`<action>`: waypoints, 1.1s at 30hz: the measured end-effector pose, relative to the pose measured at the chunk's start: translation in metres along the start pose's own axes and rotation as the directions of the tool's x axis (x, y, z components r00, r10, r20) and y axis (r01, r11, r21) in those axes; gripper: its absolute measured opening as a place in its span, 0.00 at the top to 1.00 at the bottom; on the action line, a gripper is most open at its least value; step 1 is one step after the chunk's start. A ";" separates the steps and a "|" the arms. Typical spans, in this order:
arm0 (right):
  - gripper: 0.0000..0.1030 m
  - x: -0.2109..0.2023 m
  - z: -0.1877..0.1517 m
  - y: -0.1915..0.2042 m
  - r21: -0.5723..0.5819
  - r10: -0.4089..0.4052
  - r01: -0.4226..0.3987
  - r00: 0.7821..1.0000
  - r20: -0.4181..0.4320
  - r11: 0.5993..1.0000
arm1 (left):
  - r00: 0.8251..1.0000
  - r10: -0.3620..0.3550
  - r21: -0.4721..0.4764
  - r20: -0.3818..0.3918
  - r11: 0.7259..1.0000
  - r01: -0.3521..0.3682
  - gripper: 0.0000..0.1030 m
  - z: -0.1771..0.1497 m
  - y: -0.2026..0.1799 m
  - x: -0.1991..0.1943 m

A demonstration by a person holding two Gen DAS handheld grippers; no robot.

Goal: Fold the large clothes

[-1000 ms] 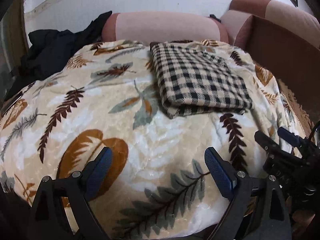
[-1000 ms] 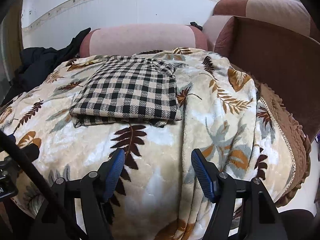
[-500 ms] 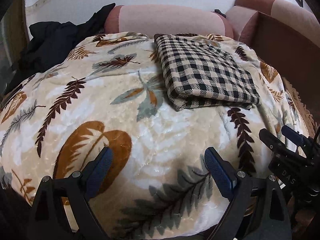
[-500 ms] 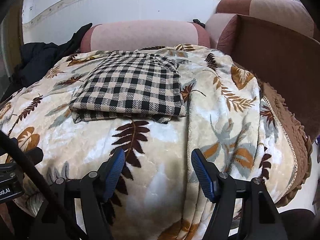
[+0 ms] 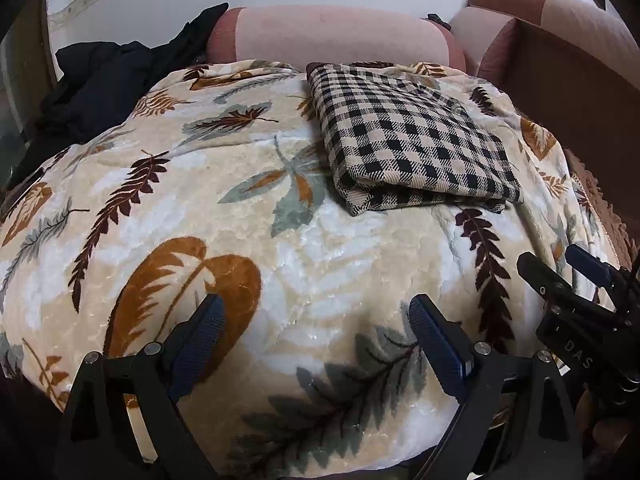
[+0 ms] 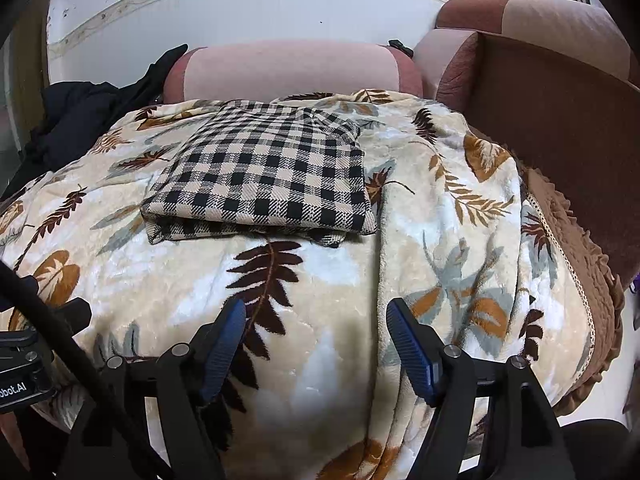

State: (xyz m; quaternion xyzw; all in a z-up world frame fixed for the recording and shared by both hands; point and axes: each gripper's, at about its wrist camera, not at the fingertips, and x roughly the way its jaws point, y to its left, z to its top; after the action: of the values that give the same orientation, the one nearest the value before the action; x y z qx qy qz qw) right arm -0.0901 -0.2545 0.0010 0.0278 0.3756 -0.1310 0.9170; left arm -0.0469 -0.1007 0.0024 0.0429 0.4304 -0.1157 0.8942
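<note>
A black-and-beige checked garment (image 5: 408, 140) (image 6: 268, 176) lies folded into a flat rectangle on a leaf-patterned blanket (image 5: 248, 240) (image 6: 328, 280). My left gripper (image 5: 316, 328) is open over the blanket's near edge, well short of the garment, with nothing between its fingers. My right gripper (image 6: 316, 332) is also open and empty, below the garment's front edge. In the left wrist view the right gripper (image 5: 560, 268) shows at the right edge.
The blanket covers a sofa with a pink bolster (image 6: 288, 70) at the back and a brown armrest (image 6: 560, 128) on the right. Dark clothes (image 5: 100, 80) (image 6: 72, 120) are heaped at the back left. A white wall stands behind.
Both views have shifted slightly, so the folded garment sits a little lower and nearer. Both grippers stay open and empty.
</note>
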 end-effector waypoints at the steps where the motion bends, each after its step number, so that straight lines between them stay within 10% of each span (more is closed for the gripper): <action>1: 0.25 0.000 0.000 0.000 -0.004 0.000 0.000 1.000 0.000 1.000 | 1.000 0.000 0.001 -0.002 1.000 0.000 0.10 -0.001 0.000 0.001; 33: 0.23 0.010 -0.002 -0.002 -0.038 -0.015 0.014 0.999 -0.033 0.999 | 1.000 0.005 0.020 -0.029 1.000 -0.004 0.10 -0.007 0.001 0.007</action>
State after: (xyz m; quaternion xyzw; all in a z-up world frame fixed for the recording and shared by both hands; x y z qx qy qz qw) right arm -0.0849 -0.2586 -0.0071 0.0099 0.3935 -0.1300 0.9100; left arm -0.0477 -0.0995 -0.0070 0.0543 0.4422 -0.1173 0.8875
